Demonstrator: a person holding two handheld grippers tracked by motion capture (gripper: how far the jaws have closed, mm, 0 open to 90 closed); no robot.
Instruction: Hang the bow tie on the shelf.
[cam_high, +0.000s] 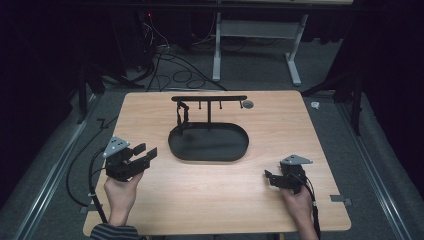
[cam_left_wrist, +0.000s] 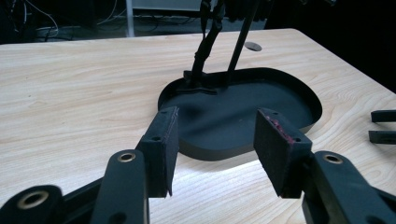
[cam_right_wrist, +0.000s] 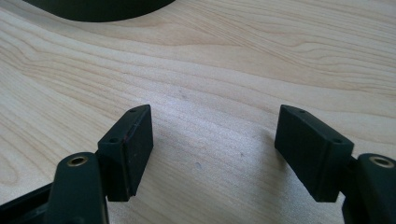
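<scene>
Both tongs stand open with nothing between their jaws. Held in the person's left hand, the left gripper (cam_high: 145, 151) hovers over the near left part of the table (cam_high: 150, 200), its jaws aimed toward the black oval tray (cam_high: 209, 150); in the left gripper view the two pads (cam_left_wrist: 161, 140) frame the tray's near rim (cam_left_wrist: 219, 151) with bare wood beneath them. At that view's right edge, two dark jaw tips of the right gripper (cam_left_wrist: 384, 126) show farther off. Held in the right hand, the right gripper (cam_high: 270, 179) sits low at the near right of the table, well apart from the tray, its jaws pointing left across the wood. In the right gripper view the jaws spread wide over plain wood grain, and a dark curve of the tray (cam_right_wrist: 98, 9) shows at the top left.

That tray lies at the middle of the table, between the two grippers and farther back. From its back rises a thin black stand (cam_high: 209, 112) with a horizontal bar (cam_high: 210, 98) on top; a small dark item (cam_high: 183, 114) hangs from the bar's left side, reaching down to the tray. Short pegs hang under the bar.

Behind the table, cables (cam_high: 170, 65) lie on the grey floor beside a white frame leg (cam_high: 216, 55).
</scene>
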